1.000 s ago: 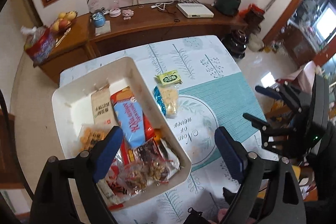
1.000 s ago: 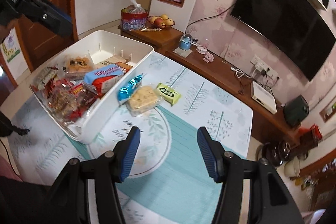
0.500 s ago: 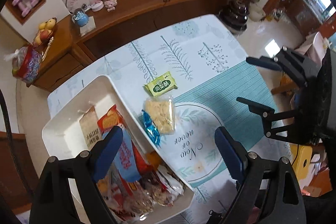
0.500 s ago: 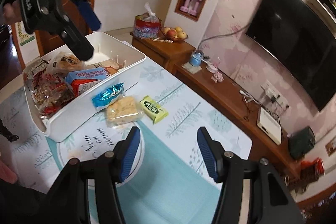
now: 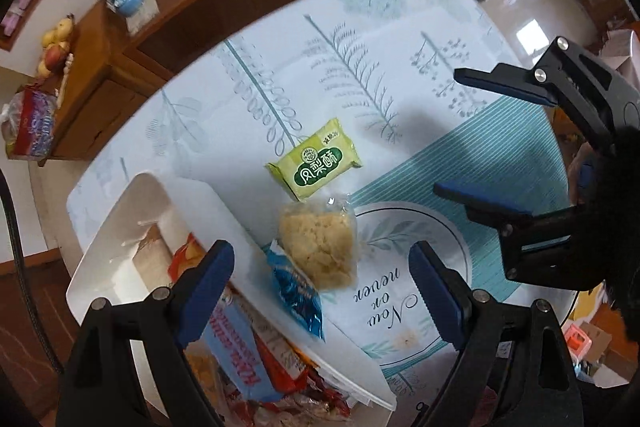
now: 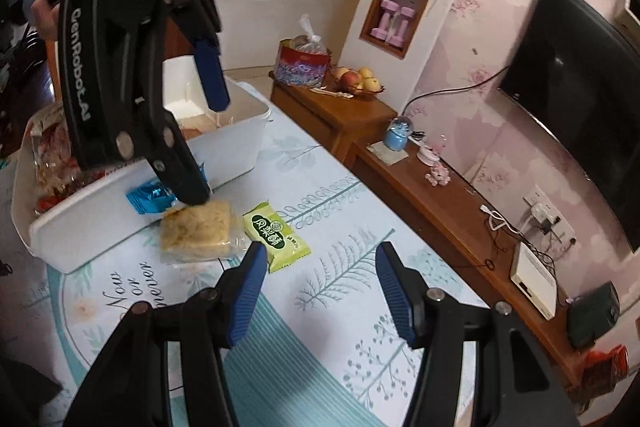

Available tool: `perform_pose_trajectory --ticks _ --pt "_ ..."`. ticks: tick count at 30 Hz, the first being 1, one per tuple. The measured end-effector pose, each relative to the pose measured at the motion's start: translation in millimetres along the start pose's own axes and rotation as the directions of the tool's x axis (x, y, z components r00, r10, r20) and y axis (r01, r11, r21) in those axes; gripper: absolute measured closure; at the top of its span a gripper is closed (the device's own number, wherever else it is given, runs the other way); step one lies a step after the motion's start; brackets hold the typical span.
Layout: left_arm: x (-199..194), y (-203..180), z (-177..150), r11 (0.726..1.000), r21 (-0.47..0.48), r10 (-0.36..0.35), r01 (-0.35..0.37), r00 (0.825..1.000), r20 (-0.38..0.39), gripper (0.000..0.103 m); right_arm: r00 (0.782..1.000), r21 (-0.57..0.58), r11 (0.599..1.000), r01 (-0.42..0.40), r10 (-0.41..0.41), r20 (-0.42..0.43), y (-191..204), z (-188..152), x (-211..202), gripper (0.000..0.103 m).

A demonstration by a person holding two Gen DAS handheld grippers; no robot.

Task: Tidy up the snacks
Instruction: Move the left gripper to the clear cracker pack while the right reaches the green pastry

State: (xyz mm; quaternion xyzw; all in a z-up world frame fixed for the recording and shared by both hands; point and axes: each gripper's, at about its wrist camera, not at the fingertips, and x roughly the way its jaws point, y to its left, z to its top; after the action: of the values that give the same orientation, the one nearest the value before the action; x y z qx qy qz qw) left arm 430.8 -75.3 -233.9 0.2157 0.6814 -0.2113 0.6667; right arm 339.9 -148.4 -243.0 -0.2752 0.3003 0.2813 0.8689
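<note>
Clear-wrapped crumbly yellow cake [image 5: 318, 247], beside white plastic bin [image 5: 216, 211]: light, fragile; grasp sides gently; left tool [image 5: 320, 291] released above, empty.

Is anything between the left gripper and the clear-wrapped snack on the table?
Nothing visible. The left gripper hangs open directly above the clear-wrapped snack, its fingers empty. The blue packet lies beside the snack, against the white bin, not over it.

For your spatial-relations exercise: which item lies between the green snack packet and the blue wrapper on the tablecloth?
The clear-wrapped crumbly yellow cake lies between the green packet and the blue wrapper, clearest in the left wrist view.
</note>
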Motion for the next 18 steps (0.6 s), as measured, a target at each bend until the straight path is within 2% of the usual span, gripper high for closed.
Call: perform_pose_trajectory --ticks 3,7,15,18 --pt "17 2 8 1.0 -0.011 0.002 -0.002 0.999 -0.05 0.015 1.0 -0.047 0.999 -0.005 0.006 0.011 6 -6 15 0.046" --pt "39 5 16 0.999 -0.039 -0.034 0.03 0.993 -0.112 0.015 1.0 -0.087 0.996 -0.03 0.03 -0.006 10 -14 34 0.046" --pt "70 10 23 0.996 -0.076 -0.053 0.039 0.978 -0.201 0.015 0.997 -0.064 0.995 -0.077 0.077 -0.003 1 -18 63 0.046" --pt "74 10 26 0.997 -0.067 -0.051 0.038 0.978 -0.203 0.015 0.994 -0.052 0.993 -0.105 0.105 -0.009 -1 -20 71 0.046"
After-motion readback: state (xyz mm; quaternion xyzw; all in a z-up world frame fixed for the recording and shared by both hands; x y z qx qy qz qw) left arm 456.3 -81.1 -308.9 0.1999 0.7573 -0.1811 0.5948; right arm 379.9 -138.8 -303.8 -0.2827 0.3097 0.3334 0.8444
